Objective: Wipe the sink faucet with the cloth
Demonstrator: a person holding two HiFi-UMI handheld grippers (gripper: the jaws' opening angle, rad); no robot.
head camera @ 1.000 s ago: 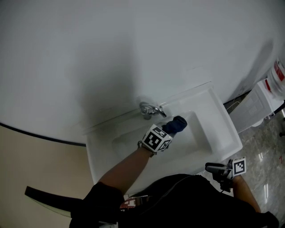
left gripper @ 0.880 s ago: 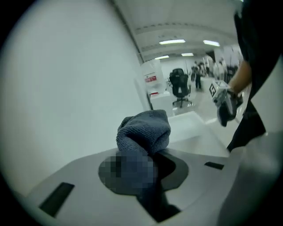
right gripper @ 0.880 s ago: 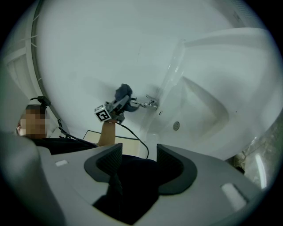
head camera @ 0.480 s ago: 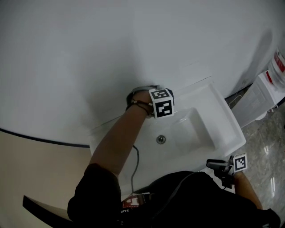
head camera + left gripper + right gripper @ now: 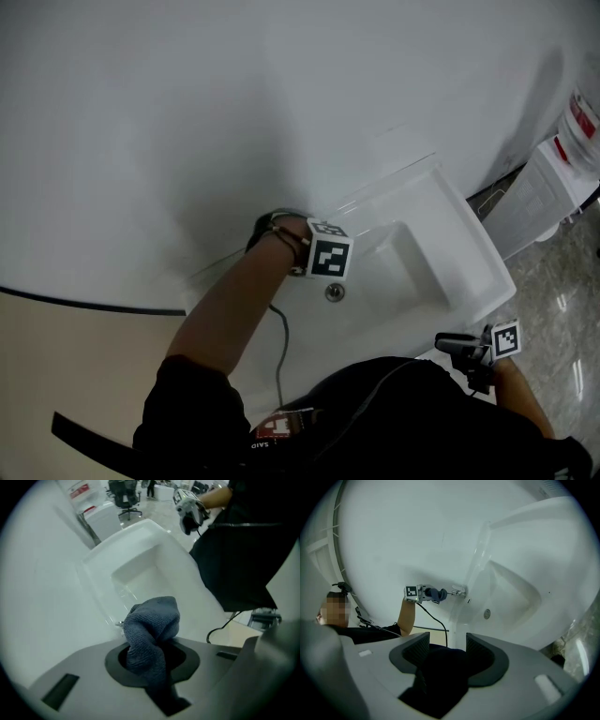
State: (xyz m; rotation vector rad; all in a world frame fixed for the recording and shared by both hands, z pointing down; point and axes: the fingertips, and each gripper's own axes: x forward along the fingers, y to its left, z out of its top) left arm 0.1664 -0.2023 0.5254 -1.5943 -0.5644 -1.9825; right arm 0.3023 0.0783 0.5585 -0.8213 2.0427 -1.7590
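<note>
Soft, even indoor light. A broad grey shadow spreads on the plain white wall (image 5: 141, 94) above the white rectangular ceramic sink (image 5: 478, 253). Small glints streak the polished speckled floor (image 5: 561, 309). Both gripper views bend strongly, with black corners; the crumpled blue-grey terry cloth (image 5: 152, 630) looks slightly soft.

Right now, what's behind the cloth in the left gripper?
A sliver of the chrome faucet peeks out at the left edge of the blue cloth. The cloth, clamped in the left gripper, covers the rest. Beyond lies the white sink basin.
</note>
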